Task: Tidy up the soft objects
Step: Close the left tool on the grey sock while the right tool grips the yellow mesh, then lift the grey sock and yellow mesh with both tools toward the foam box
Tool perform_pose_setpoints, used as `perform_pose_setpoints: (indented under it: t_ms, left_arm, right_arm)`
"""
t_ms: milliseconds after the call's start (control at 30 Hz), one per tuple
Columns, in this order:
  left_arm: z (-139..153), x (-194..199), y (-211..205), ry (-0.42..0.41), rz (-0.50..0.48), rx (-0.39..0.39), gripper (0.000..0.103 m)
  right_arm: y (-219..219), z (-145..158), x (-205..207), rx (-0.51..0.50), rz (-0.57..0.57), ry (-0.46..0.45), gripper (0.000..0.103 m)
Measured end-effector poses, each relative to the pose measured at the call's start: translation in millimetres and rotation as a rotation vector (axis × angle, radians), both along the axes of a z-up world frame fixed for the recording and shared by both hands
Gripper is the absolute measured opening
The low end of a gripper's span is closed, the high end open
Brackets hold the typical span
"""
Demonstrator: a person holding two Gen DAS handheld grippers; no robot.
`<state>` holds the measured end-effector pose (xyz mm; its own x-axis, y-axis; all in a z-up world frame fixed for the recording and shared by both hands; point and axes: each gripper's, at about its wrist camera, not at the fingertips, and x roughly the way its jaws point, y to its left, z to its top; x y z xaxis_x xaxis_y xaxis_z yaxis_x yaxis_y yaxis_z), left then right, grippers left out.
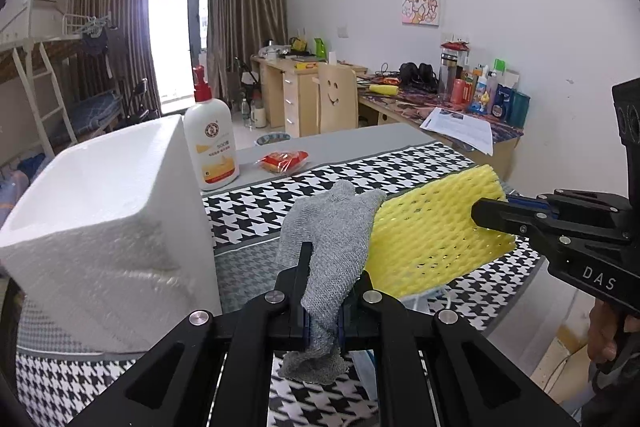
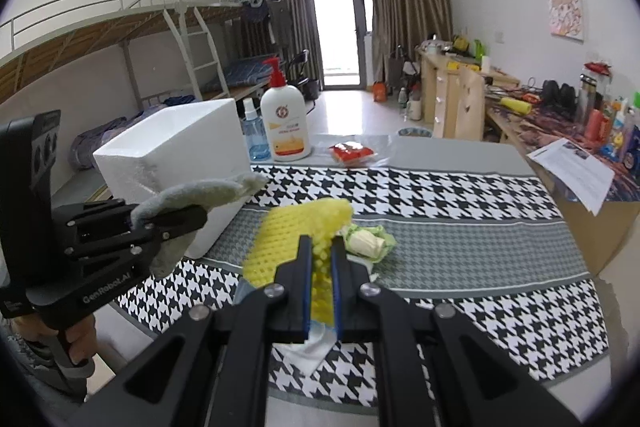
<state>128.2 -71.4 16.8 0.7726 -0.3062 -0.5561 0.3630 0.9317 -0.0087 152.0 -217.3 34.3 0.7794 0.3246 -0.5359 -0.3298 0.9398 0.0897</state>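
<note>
My left gripper [image 1: 334,263] is shut on a grey knitted cloth [image 1: 332,223] and holds it above the houndstooth table cover, right of the white foam box [image 1: 104,223]. It also shows in the right wrist view [image 2: 196,215], with the cloth [image 2: 200,193] draped over its fingers. My right gripper [image 2: 322,247] is shut on a yellow foam net sleeve [image 2: 296,231], held above the table. The sleeve [image 1: 436,227] shows in the left wrist view, pinched by the right gripper [image 1: 480,213]. A crumpled green and white soft item [image 2: 368,241] lies on the table beyond the sleeve.
A white lotion pump bottle [image 1: 210,143] and a blue spray bottle [image 2: 254,135] stand behind the foam box [image 2: 180,163]. A red snack packet [image 1: 284,161] lies at the table's far side. A cluttered desk [image 1: 460,107] and loose papers [image 2: 576,171] are to the right.
</note>
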Motion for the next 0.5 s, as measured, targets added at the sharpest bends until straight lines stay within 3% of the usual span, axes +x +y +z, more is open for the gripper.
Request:
perform_pose_setpoints:
  t_ms: [500]
  left_arm:
    - [8,-69,12,-0.082,0.045,-0.015,0.009]
  right_arm:
    - [-7,7,-67,-0.005,-0.094,-0.121,0.011]
